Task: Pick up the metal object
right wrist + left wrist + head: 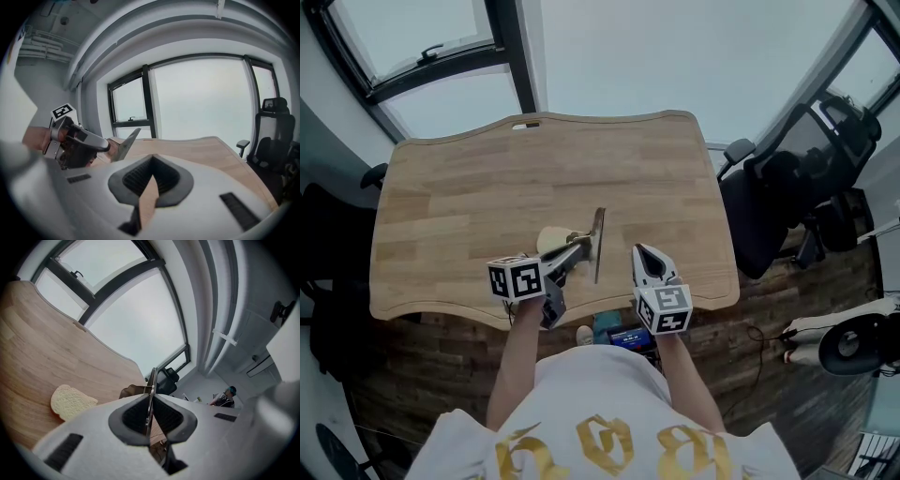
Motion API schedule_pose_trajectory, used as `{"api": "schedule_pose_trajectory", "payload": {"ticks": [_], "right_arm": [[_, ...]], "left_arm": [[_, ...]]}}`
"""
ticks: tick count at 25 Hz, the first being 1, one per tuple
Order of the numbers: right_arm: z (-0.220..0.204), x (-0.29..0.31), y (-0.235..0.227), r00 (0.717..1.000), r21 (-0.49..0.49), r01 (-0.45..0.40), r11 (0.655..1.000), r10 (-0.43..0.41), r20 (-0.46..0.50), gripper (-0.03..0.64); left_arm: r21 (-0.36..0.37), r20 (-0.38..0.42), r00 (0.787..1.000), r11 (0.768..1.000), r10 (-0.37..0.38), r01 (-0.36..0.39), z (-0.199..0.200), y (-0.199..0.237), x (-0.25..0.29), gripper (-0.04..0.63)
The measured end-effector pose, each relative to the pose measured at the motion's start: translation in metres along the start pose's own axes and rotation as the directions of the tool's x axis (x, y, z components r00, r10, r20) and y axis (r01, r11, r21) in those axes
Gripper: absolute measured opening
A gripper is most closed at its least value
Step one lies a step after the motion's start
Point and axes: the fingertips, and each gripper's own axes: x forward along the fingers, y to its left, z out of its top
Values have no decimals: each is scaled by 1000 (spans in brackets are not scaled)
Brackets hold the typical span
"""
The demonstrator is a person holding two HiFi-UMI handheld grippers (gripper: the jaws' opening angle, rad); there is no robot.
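Observation:
The metal object (599, 246) is a thin flat blade, held on edge just above the wooden table (487, 187) near its front edge. My left gripper (581, 246) is shut on it. In the left gripper view the blade (151, 385) runs straight out between the pads of the left gripper (149, 404). A bread slice (549, 240) lies on the table just left of the blade, and the left gripper view shows the same bread slice (70, 401). My right gripper (643, 253) hovers to the right, shut and empty. From the right gripper (152, 161) I see the blade (124, 144) in the left gripper (101, 145).
A black office chair (769, 202) stands off the table's right side; the right gripper view shows this chair (274, 122) too. Windows run behind the table's far edge. Another person (225, 397) sits far off in the room. Wood floor lies below the front edge.

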Motion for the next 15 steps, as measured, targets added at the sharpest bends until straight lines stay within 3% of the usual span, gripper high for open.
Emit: {"api": "schedule_pose_trajectory", "payload": {"ticks": [15], "right_arm": [[-10,12,-10,1000,30,-2,1000,3,-17,11]], "left_arm": [[-5,-21,1000,1000,-7,7,0,5,13,40]]}}
